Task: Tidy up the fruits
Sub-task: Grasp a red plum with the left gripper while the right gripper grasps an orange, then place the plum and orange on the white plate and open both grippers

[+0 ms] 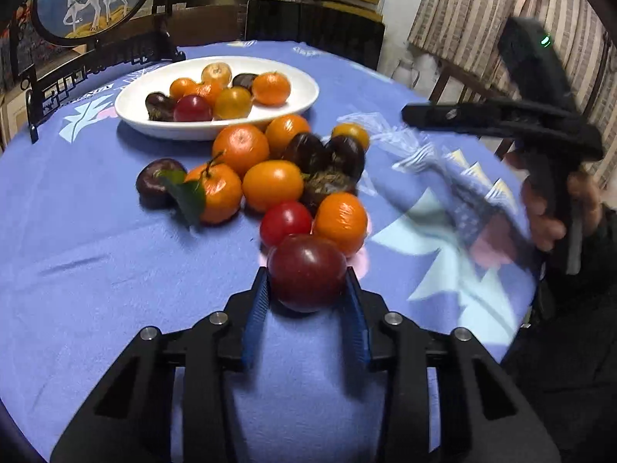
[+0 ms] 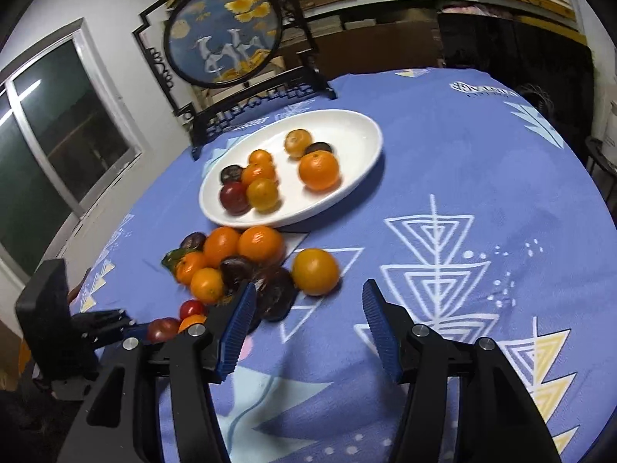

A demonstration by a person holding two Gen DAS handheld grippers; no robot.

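Left tongs (image 1: pixel 307 281) clamp the dark red plum (image 1: pixel 307 272) nearest the white plate (image 1: pixel 162 125); right tongs (image 2: pixel 308 324) hang apart. Round, smooth skin could slip free during lifting.

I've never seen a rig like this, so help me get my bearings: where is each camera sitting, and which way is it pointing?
Left wrist: rides on the left tongs, looking along them across the table; they grip a dark red fruit. The person's right hand shows at right.
Right wrist: rides on the right tongs, which stand open above the blue tablecloth; the left tongs appear at lower left.
Shared: the white plate, the loose fruit pile, the round framed screen.
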